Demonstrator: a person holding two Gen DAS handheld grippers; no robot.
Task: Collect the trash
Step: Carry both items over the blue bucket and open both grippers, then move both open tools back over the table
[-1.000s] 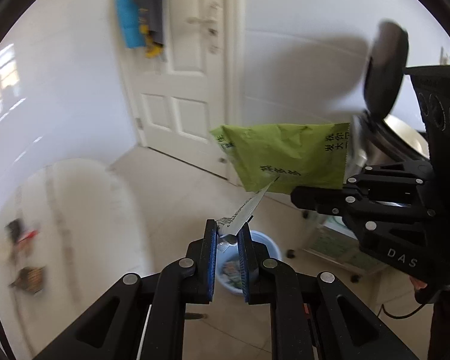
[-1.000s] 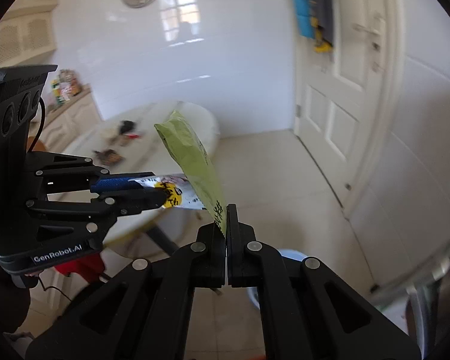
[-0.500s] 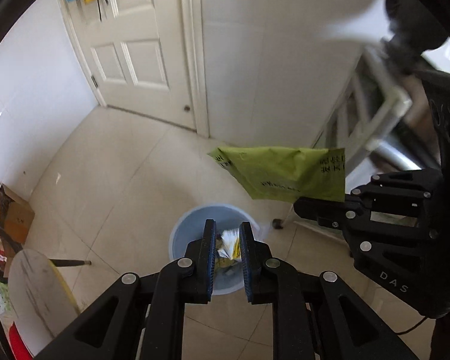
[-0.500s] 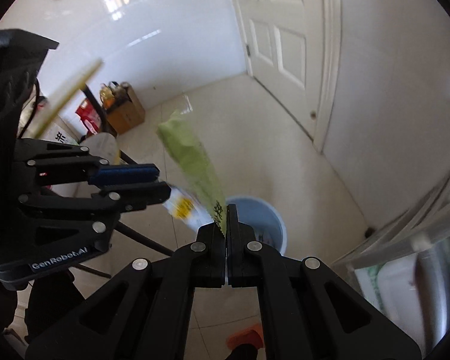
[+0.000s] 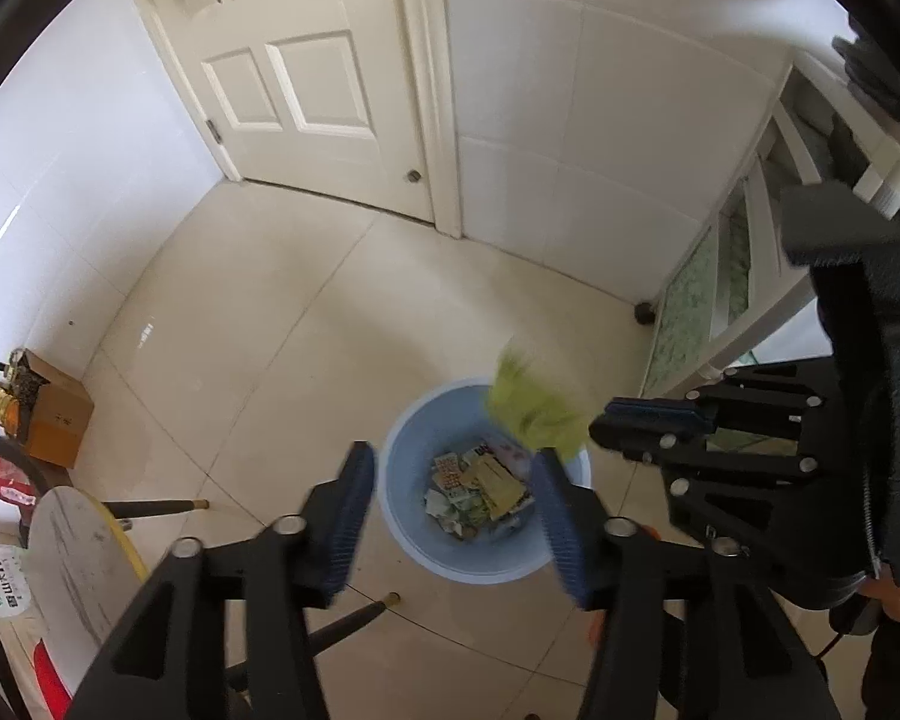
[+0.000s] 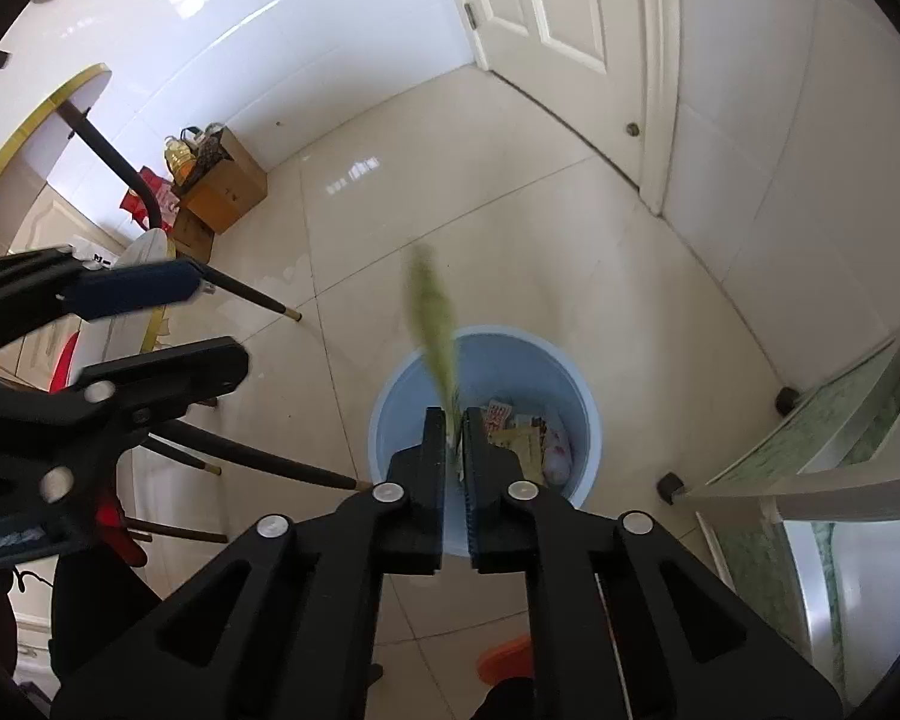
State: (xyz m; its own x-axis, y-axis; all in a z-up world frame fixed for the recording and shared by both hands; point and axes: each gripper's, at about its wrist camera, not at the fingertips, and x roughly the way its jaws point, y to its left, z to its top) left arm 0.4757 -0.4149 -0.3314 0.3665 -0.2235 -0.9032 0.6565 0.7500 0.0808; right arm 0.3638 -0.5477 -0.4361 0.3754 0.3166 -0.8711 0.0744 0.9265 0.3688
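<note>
Two grippers hang over one blue bin (image 5: 486, 558) at lower centre of both views, already holding several wrappers (image 5: 480, 489), so much of the collecting looks done; what else waits elsewhere I cannot tell. The pale tiled floor (image 5: 258, 324) is bare above and left of the bin, giving plenty of room, while dark table legs (image 6: 258, 462) crowd the lower left and a white cabinet (image 6: 822, 468) closes the right edge. The left gripper (image 5: 453, 519) has just been opening and stands wide and empty, straddling the bin's mouth. The right gripper (image 6: 455, 420) has just been opening to a narrow gap; the blurred green packet (image 6: 435, 330) sits there above the rim, and whether the pads grip it I cannot tell.
</note>
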